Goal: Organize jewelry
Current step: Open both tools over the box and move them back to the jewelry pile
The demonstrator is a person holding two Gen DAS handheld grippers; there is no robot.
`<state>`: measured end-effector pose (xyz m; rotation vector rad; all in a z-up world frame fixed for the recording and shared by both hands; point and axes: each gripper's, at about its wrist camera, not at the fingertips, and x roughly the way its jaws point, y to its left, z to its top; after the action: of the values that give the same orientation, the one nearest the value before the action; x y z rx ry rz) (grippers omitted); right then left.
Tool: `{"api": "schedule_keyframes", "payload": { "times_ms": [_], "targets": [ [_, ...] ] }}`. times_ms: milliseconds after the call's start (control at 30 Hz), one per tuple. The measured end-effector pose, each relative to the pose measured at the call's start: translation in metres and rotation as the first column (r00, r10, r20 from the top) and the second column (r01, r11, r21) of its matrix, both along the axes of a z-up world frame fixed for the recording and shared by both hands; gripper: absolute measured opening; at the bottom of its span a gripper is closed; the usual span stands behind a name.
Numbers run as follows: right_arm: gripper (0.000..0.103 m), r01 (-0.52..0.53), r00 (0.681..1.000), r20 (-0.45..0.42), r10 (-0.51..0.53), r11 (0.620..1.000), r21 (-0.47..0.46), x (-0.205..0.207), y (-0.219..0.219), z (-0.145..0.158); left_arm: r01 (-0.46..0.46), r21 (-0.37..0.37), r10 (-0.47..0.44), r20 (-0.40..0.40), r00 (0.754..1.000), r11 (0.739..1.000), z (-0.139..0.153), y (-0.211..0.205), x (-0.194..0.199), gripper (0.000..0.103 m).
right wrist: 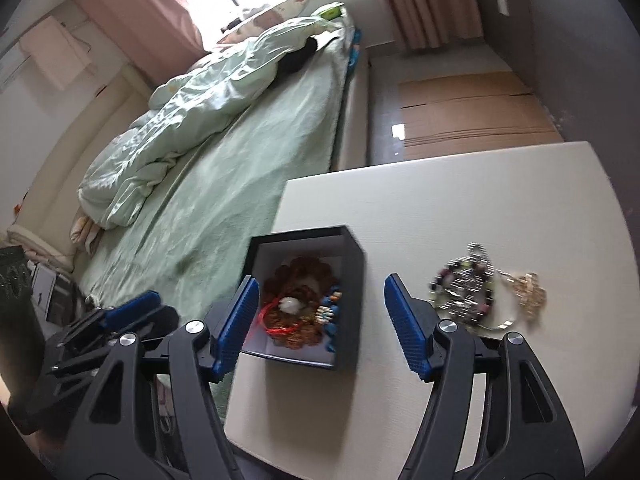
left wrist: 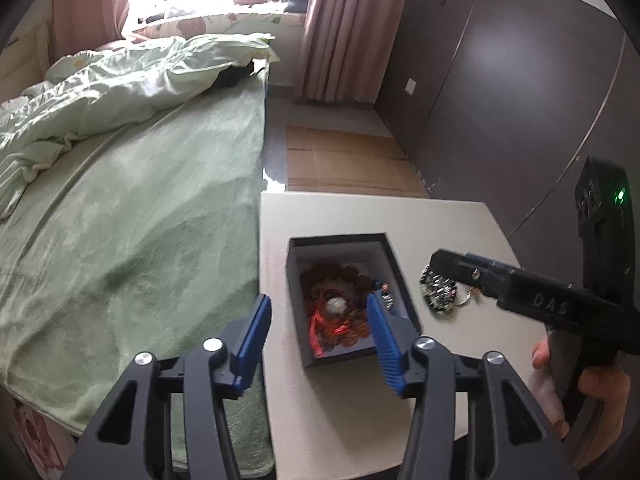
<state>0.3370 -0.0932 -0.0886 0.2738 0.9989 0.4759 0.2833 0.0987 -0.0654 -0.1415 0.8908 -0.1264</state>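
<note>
Bedside, both the left gripper [left wrist: 316,320] and right gripper [right wrist: 318,298] are hovering spread and empty over the white table [right wrist: 480,200]. Red beads are already lying inside the black box [right wrist: 354,264]; a tangled bracelet pile [right wrist: 466,290] is waiting just beside it, the green bed [right wrist: 240,160] beyond.

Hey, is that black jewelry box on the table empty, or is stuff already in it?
Not empty. The black box stands open, holding brown beads with red cord.
</note>
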Motion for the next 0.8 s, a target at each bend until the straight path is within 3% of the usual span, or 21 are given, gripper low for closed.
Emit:
{"api": "schedule_keyframes", "payload": {
  "times_ms": [133, 267, 400, 467, 533, 633, 800],
  "targets": [
    [0.066, 0.038, 0.999, -0.021, -0.038, 0.999, -0.004, -0.008, -0.016, -0.005, 0.013, 0.02, -0.014, 0.033, 0.999, 1.0, 0.006, -0.018, 0.001, 0.068],
    [0.066, 0.065, 0.998, -0.002, -0.065, 0.998, -0.008, -0.012, -0.033, 0.001, 0.035, 0.029, -0.037, 0.056, 0.998, 0.999, 0.01, -0.037, 0.003, 0.075],
    [0.066, 0.099, 0.994, -0.036, -0.099, 0.995, -0.011, -0.01, -0.052, -0.005, 0.043, 0.042, -0.046, 0.066, 0.997, 0.998, 0.012, -0.049, 0.006, 0.083],
    [0.073, 0.108, 0.993, -0.044, -0.109, 0.994, -0.023, -0.01, -0.058, -0.006, 0.037, 0.05, -0.04, 0.07, 0.997, 0.998, 0.013, -0.053, 0.007, 0.095],
    [0.09, 0.12, 0.992, -0.032, -0.121, 0.992, -0.033, -0.012, -0.065, -0.004, 0.033, 0.059, -0.038, 0.076, 0.996, 0.998, 0.013, -0.057, 0.007, 0.094],
    [0.097, 0.144, 0.989, -0.015, -0.144, 0.989, -0.029, -0.016, -0.078, -0.001, 0.037, 0.069, -0.042, 0.068, 0.997, 0.997, 0.011, -0.065, 0.01, 0.095],
    [0.097, 0.191, 0.981, -0.039, -0.191, 0.982, -0.015, -0.017, -0.106, -0.005, 0.045, 0.059, -0.049, 0.064, 0.997, 0.997, 0.006, -0.077, 0.011, 0.095]
  ]
}}
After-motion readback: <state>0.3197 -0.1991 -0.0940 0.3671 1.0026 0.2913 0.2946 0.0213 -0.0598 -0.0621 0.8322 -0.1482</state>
